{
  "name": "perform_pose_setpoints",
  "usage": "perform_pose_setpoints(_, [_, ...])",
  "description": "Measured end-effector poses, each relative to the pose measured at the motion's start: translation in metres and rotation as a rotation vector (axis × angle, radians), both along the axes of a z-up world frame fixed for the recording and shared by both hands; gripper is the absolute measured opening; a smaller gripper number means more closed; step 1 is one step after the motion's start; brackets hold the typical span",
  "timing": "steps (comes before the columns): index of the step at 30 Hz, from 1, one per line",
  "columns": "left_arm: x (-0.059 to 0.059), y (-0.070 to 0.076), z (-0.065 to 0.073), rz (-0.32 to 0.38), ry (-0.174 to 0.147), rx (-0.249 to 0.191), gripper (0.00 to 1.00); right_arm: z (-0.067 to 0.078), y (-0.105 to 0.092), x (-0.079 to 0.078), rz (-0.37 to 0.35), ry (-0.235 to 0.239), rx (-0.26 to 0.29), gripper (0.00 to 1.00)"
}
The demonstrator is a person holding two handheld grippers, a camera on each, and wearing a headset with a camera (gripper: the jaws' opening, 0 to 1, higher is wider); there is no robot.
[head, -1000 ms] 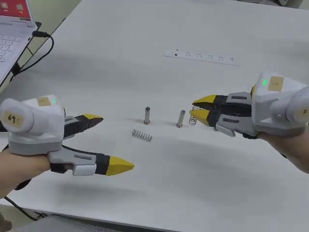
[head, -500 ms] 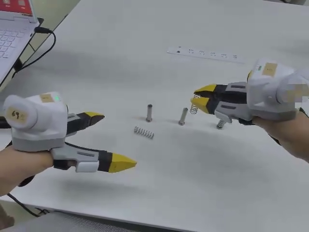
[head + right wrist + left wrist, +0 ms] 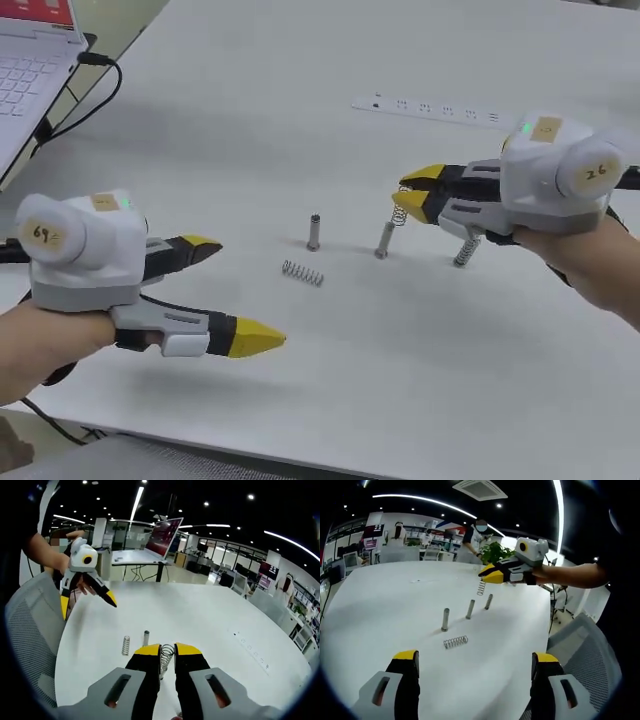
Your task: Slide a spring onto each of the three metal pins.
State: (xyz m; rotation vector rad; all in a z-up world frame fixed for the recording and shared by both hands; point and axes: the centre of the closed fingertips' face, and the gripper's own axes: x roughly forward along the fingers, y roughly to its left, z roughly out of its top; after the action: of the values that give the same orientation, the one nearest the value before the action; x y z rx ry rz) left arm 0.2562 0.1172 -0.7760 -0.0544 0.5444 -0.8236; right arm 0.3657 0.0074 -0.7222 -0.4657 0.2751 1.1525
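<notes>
- Underneath everything, the broad white counter (image 3: 300, 120) carries three pins in a rough row, ahead of both grippers.
- Low on the near side, the white-and-grey left gripper (image 3: 235, 292) has its yellow-tipped black jaws spread wide and holds nothing.
- Across from it, the matching right gripper (image 3: 415, 192) has its jaws nearly closed, pinching a small coiled steel spring (image 3: 400, 212) by its upper end.
- Of the short grey metal pins, the left-hand pin (image 3: 314, 232) and the middle pin (image 3: 385, 240) stand bare. The right-hand pin (image 3: 465, 250), beneath the right gripper, appears to wear a spring already.
- The pinched spring hangs below the jaw tips with its long axis near upright, just above and beside the middle pin's top. The right gripper is much the nearer one. By my judgement the spring's bore needs lining up over that pin before lowering.
- Smallest, a loose steel spring (image 3: 302, 272) lies on its side on the counter, just in front of the bare pins, toward the left gripper.
</notes>
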Motion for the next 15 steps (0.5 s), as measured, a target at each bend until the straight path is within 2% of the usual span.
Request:
perform_pose_setpoints(3, [0.001, 0.001, 0.0, 0.0, -0.005, 0.001, 0.9, -0.002, 0.0, 0.002, -0.003, 0.004, -0.001, 0.08])
perform_pose_setpoints(6, [0.0, 0.002, -0.002, 0.008, 0.011, 0.003, 0.91, -0.006, 0.0, 0.003, -0.006, 0.014, -0.008, 0.08])
perform_pose_setpoints(8, [0.001, 0.002, -0.001, 0.011, -0.001, 0.008, 0.93, -0.007, 0.0, 0.004, -0.012, 0.023, -0.002, 0.08])
perform_pose_setpoints(15, [0.001, 0.003, -0.003, 0.014, 0.009, 0.005, 0.94, -0.011, 0.003, 0.006, -0.015, 0.032, -0.004, 0.08])
